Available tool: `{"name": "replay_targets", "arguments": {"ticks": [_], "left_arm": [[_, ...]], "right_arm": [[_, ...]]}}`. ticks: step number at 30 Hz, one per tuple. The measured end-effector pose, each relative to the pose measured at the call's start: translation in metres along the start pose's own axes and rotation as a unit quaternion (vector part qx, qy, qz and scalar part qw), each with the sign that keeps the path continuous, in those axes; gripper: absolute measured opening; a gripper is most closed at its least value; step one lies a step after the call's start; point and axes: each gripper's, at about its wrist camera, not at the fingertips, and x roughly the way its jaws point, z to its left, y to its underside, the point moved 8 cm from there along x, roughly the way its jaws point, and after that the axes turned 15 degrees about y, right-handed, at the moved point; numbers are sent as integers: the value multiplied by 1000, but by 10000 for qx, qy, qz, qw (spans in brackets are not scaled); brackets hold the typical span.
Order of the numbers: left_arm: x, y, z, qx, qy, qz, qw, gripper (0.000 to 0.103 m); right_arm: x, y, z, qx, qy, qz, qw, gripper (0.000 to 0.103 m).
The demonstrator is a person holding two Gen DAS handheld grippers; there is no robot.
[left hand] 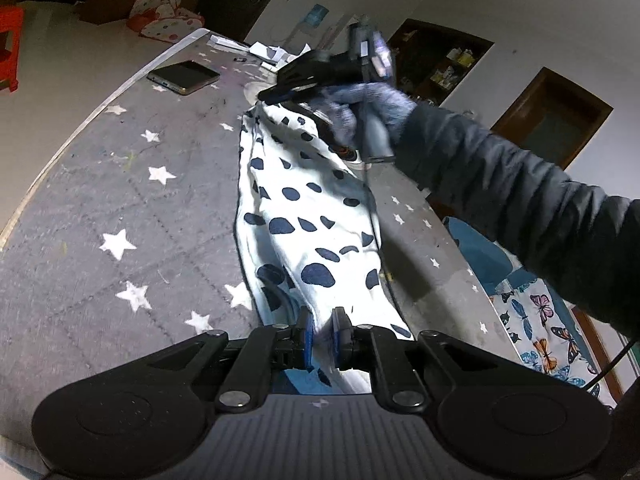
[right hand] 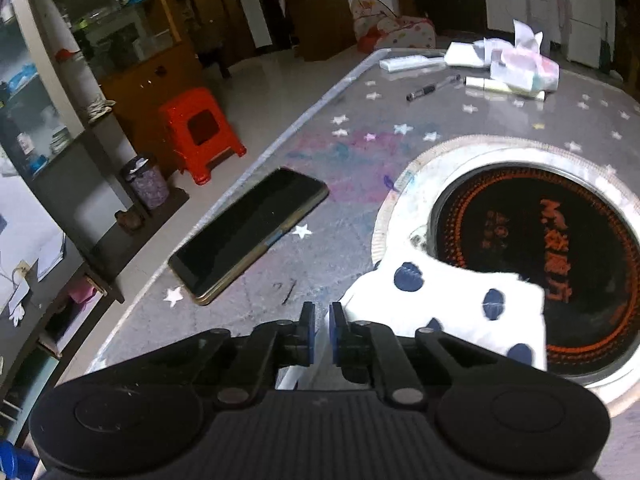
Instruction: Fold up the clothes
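A white cloth with dark blue spots [left hand: 304, 208] stretches in a long band over the grey star-print table [left hand: 100, 200]. My left gripper [left hand: 322, 332] is shut on its near end, with fabric bunched between the blue pads. At the far end my right gripper [left hand: 276, 90], held by a gloved hand [left hand: 376, 100], lifts the other end off the table. In the right wrist view the right gripper [right hand: 322, 328] has its pads nearly together. The cloth [right hand: 460, 304] spreads to its right and under it, over the rim of a round cooktop [right hand: 540, 248].
A dark phone [right hand: 248, 236] lies by the table's left edge. Papers [right hand: 516, 64] and a pen [right hand: 432, 88] sit at the far end. A red stool [right hand: 200, 132] stands on the floor. A butterfly-print fabric [left hand: 536, 332] hangs beyond the right table edge.
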Motion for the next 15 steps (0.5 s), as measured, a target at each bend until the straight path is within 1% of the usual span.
{"name": "replay_targets", "arguments": {"ticks": [3,6,11,15], "left_arm": [[-3,-1,-1,54,-12,-15,10000,13],[-5,-1,-2,110,-30,-28,9999,13],[-9,-2,-3,206,-153,-29,9997,14],[-20,-5,-5,286,-275,-149,9991,17]], "right_arm": [[-16,11,0,-346,-40,129,9993,9],[-30,30,7,-643,-233,317,9972,9],[-34,60,25,-702,-472,589,9947,10],[-27,70,29,-574,-452,706,9948,11]]}}
